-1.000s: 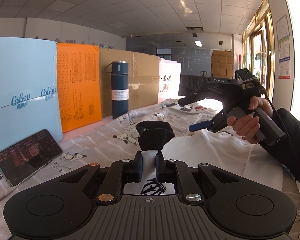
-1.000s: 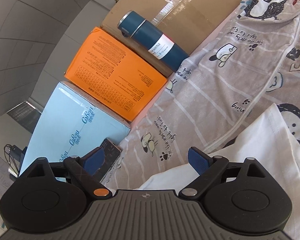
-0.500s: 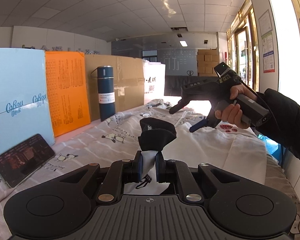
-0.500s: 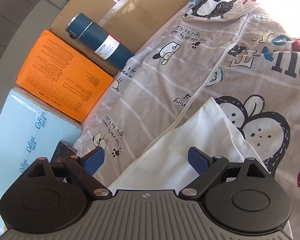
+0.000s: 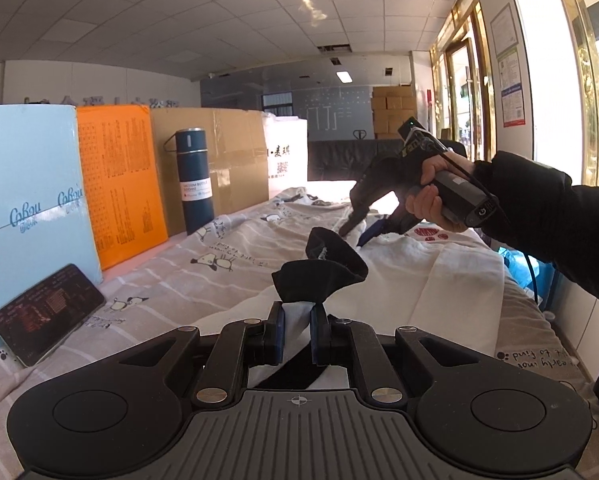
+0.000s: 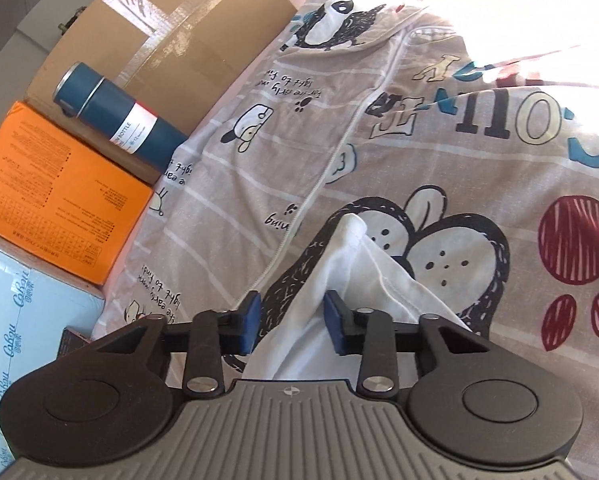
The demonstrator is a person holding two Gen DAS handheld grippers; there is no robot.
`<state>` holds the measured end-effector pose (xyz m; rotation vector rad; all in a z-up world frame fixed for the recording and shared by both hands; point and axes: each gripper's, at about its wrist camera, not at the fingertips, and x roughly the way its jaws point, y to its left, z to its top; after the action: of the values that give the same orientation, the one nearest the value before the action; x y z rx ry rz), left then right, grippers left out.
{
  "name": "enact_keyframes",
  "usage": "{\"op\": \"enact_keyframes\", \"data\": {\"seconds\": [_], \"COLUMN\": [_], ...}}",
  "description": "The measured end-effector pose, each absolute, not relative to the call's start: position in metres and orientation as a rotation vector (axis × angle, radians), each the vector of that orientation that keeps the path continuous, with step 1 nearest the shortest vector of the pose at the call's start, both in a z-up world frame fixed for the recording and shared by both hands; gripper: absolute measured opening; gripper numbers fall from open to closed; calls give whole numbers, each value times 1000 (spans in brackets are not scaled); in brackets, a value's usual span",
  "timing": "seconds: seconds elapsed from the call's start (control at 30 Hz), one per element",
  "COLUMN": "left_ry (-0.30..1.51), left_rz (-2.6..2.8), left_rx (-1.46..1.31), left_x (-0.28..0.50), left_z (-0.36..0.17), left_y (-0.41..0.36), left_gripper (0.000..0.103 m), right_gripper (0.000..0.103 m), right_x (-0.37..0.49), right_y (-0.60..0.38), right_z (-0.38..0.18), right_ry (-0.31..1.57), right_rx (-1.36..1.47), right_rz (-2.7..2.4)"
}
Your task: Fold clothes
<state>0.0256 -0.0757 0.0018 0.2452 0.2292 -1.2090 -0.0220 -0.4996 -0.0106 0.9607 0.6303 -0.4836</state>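
Observation:
A white T-shirt (image 5: 419,276) with a black collar (image 5: 323,268) lies on a cartoon-print bedsheet (image 5: 219,256). My left gripper (image 5: 297,320) is shut on the shirt at the neck, and the black collar bunches up just past its pads. My right gripper (image 5: 359,229), held in a person's hand (image 5: 427,200), points down at the shirt's far edge. In the right wrist view its jaws (image 6: 291,320) are closing around a raised white shirt corner (image 6: 351,264). The cloth stands between the blue pads, with a gap still showing beside the left one.
Along the left edge stand a light-blue box (image 5: 27,184), an orange box (image 5: 119,184), a cardboard box (image 5: 227,160) and a dark-blue flask (image 5: 195,184). A phone (image 5: 45,312) leans against the light-blue box. A black sleeve (image 5: 539,216) reaches in from the right.
The right gripper tipped down onto the shirt's far corner and its wide jaws narrowed around the cloth. The left gripper shifted a little, still holding the neck.

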Motion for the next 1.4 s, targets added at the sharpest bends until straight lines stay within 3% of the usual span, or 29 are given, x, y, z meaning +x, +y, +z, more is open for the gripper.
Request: {"op": "enact_keyframes", "data": {"seconds": [0.03,0.1,0.33,0.37,0.47,0.53,0.57,0.6,0.7,0.87,1.07,1.4], "left_ry": [222,206,202,217,239,245,255,263,285,359,392,247], "left_rz": [-1199,-1181,-1279,-1292,-1323,-1351,-1377,-1404,-1392,-1181,-1079,-1038], "left_rx": [233,214,310,346,367,307,250,193,150,352,479,437], "left_x": [27,28,23,21,21,23,25,27,26,23,19,-35], "left_z": [4,8,14,12,10,13,17,21,24,8,-4,27], "left_y": [-74,-70,-58,-58,-54,-49,-46,-43,-47,-80,-93,-125], "left_gripper": [11,11,12,17,27,47,66,79,80,80,80,81], "right_gripper": [11,4,4,4,16,52,55,56,66,66,69,78], "right_x": [-27,-38,-95,-100,-116,-125,-129,-133,-132,-105,-72,-114], "right_y": [-500,-501,-478,-476,-467,-460,-454,-448,-432,-392,-334,-423], "right_z": [-10,-7,0,-5,-12,-8,-2,5,19,17,9,17], "right_ry": [613,568,449,468,486,456,415,375,325,386,489,364], "right_rx": [961,961,920,914,873,823,780,738,677,729,507,483], "right_rz": [-487,-484,-476,-484,-541,-588,-593,-596,-521,-185,-49,-221]}}
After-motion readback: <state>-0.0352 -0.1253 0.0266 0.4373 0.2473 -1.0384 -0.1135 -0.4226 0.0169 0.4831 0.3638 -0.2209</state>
